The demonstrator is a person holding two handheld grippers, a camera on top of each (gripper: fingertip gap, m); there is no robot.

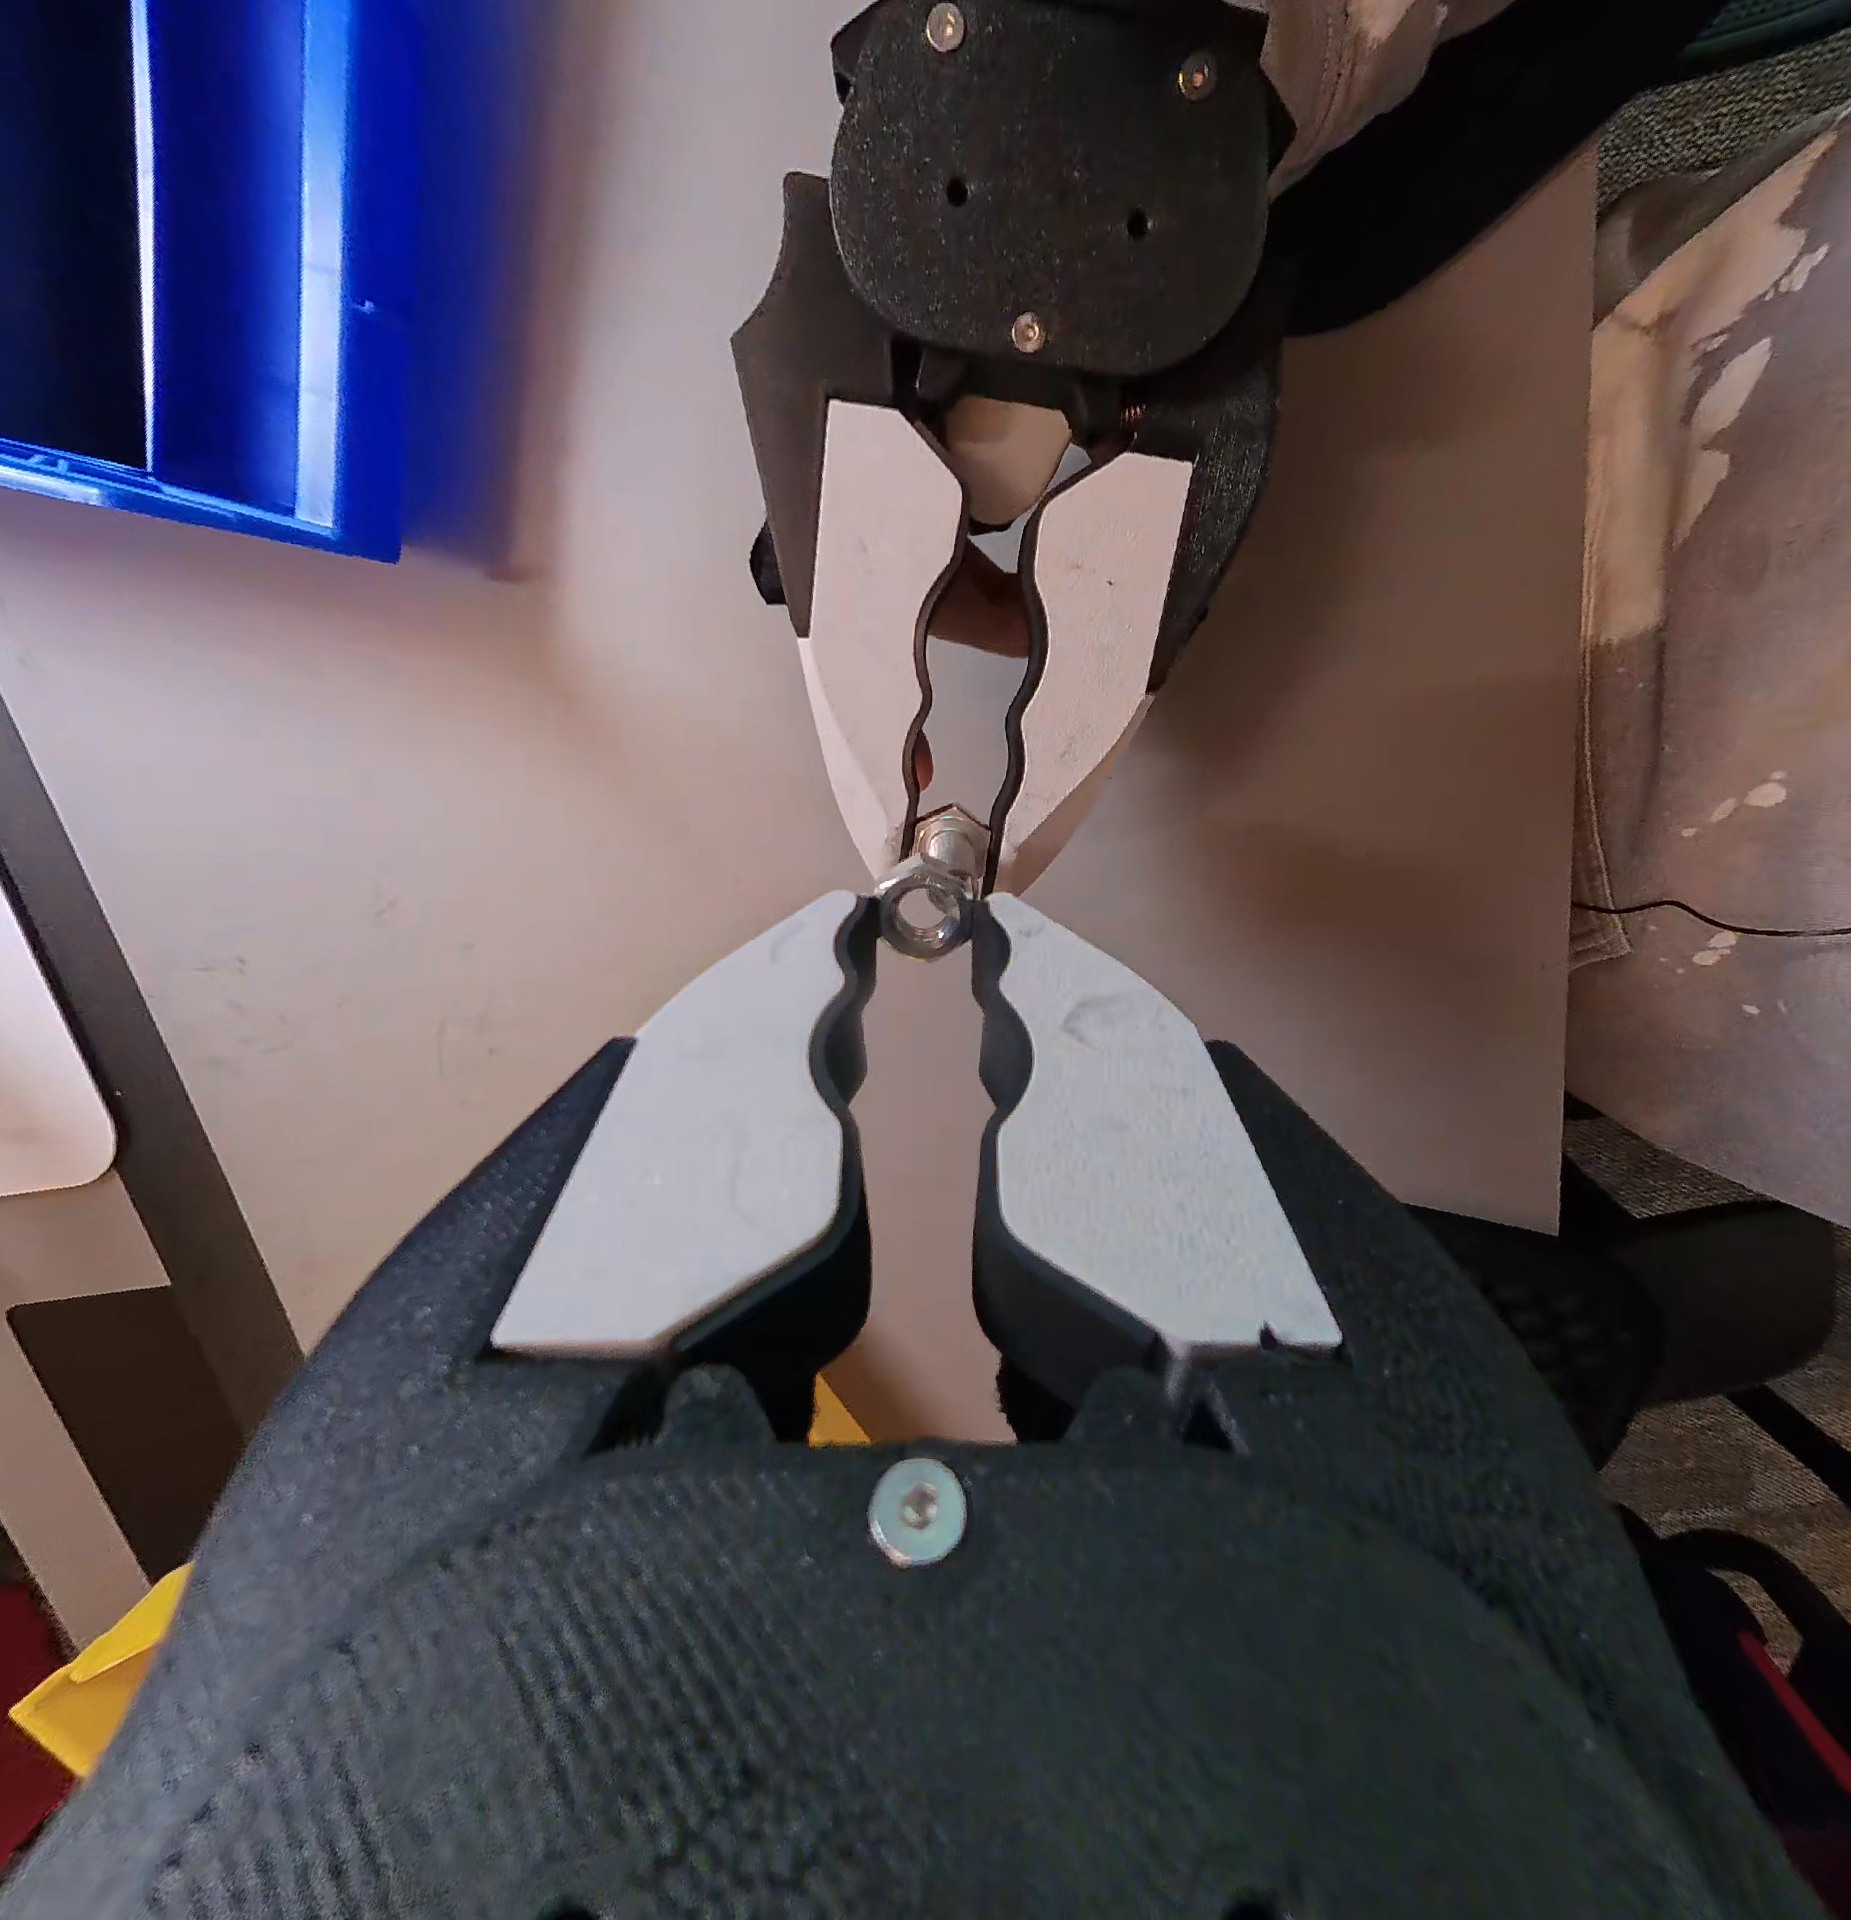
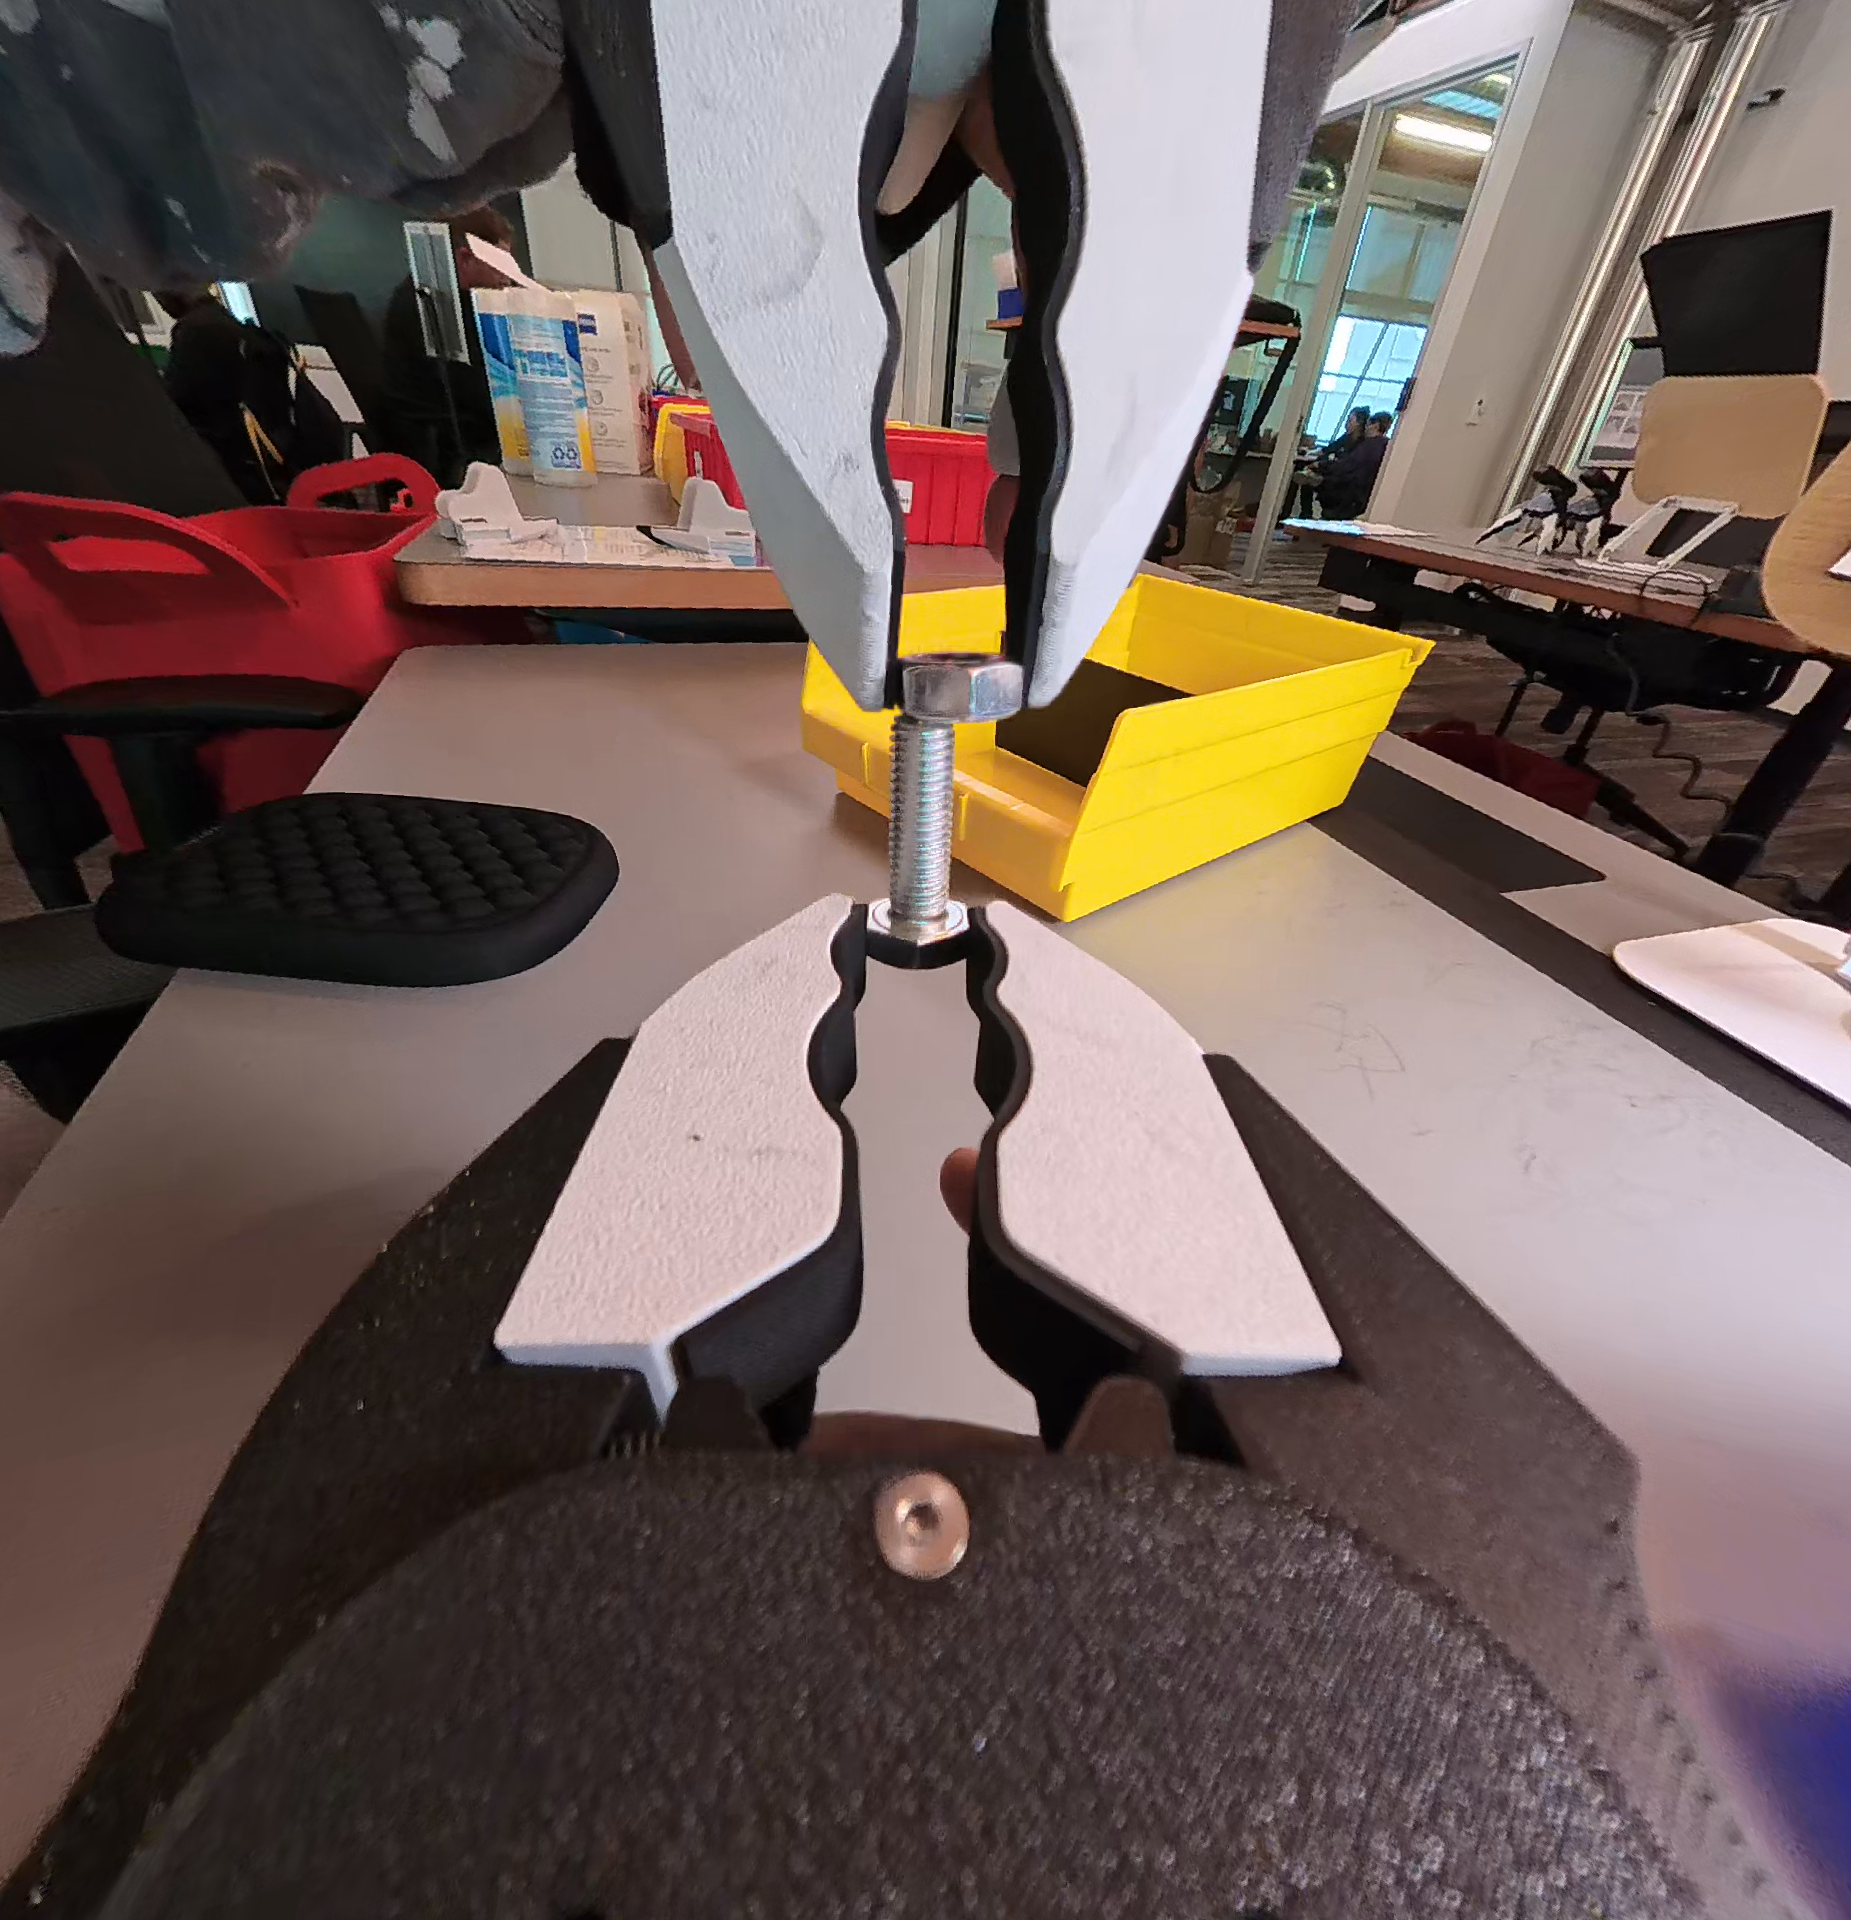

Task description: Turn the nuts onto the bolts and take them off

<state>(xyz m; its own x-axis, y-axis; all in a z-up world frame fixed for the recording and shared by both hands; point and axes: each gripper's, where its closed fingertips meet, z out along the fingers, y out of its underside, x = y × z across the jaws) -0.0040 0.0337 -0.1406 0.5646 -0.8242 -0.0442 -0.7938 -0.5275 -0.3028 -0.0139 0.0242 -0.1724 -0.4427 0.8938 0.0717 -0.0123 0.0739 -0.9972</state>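
Note:
A silver bolt (image 2: 923, 810) hangs in the air between my two grippers, which face each other tip to tip. My left gripper (image 1: 921, 920) is shut on the bolt's hex head (image 2: 962, 691); in the right wrist view it comes down from the top. My right gripper (image 2: 916, 930) is shut on a silver nut (image 2: 916, 923) that sits at the threaded end of the bolt. In the left wrist view I look along the bolt (image 1: 947, 847), and the right gripper (image 1: 952, 842) reaches in from the top with the nut (image 1: 936, 818) between its tips.
A yellow bin (image 2: 1212, 769) stands on the grey table (image 2: 1420, 1039) just behind the bolt. A blue bin (image 1: 225, 260) is at the table's far side. A black padded chair armrest (image 2: 360, 883), a red tote (image 2: 173, 582) and a white stand base (image 2: 1752, 997) flank the table. Both grippers' tips are close together, under 4 cm apart.

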